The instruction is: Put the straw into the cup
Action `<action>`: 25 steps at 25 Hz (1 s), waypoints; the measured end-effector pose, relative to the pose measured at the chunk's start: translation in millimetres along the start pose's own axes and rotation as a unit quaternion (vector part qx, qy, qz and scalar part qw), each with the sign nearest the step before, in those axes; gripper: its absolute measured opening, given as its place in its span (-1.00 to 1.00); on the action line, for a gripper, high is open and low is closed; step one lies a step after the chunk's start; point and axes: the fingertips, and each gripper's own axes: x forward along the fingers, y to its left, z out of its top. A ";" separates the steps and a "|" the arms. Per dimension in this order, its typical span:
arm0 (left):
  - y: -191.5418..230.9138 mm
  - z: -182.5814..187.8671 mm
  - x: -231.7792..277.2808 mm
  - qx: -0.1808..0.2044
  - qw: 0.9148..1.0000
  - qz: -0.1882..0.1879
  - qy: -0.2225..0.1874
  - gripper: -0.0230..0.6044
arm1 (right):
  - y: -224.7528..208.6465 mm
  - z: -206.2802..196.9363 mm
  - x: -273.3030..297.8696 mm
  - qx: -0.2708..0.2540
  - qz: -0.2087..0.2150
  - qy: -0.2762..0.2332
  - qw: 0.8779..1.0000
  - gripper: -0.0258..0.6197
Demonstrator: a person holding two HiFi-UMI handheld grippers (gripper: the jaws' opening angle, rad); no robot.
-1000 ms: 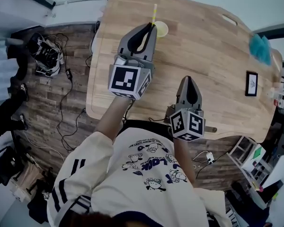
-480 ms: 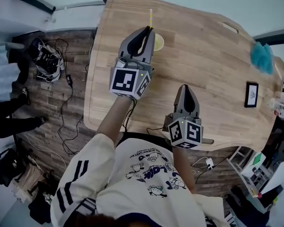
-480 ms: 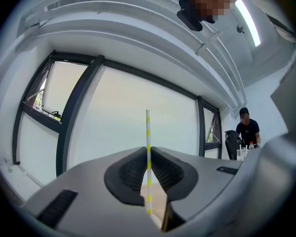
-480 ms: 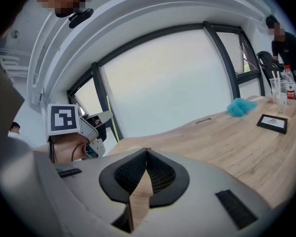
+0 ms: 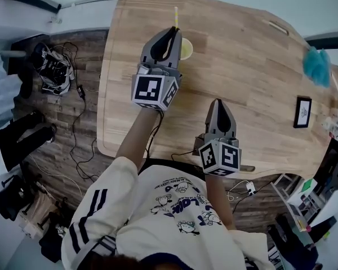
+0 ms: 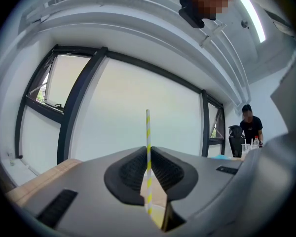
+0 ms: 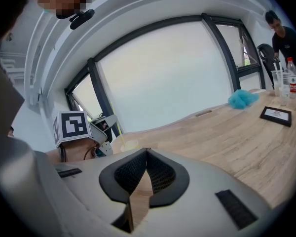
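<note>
A yellow-and-white striped straw (image 5: 176,17) stands upright, pinched between the tips of my left gripper (image 5: 173,32). In the left gripper view the straw (image 6: 148,132) rises from the shut jaws, and its lower end shows over the pale yellow cup (image 6: 158,216) just below. The cup (image 5: 186,50) stands on the wooden table (image 5: 248,66), partly hidden by the left gripper. My right gripper (image 5: 218,102) hovers nearer the table's front edge, shut with nothing in it. From the right gripper view (image 7: 147,150) I see the cup (image 7: 129,144) and the left gripper (image 7: 96,127) beside it.
A blue fluffy thing (image 5: 316,66) and a black framed card (image 5: 302,112) lie at the table's right end. Bottles and cups (image 7: 285,85) stand there too, with a person (image 7: 286,33) behind. Cables and gear (image 5: 56,66) lie on the floor at the left.
My left gripper has shifted a little with the straw and now covers more of the cup. The right gripper has hardly moved.
</note>
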 end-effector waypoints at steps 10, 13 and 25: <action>6.4 -30.6 7.1 -0.011 0.999 0.008 0.037 -0.75 | -11.4 -4.9 9.7 -0.002 -0.010 0.014 1.000 -0.93; 5.2 -34.8 6.4 -0.017 0.999 0.006 0.043 -0.75 | -12.5 -7.1 12.1 0.000 -0.012 0.018 1.000 -0.93; 5.1 -33.8 3.8 -0.024 0.999 0.010 0.048 -0.71 | -5.1 -8.7 16.8 -0.004 -0.005 0.022 1.000 -0.93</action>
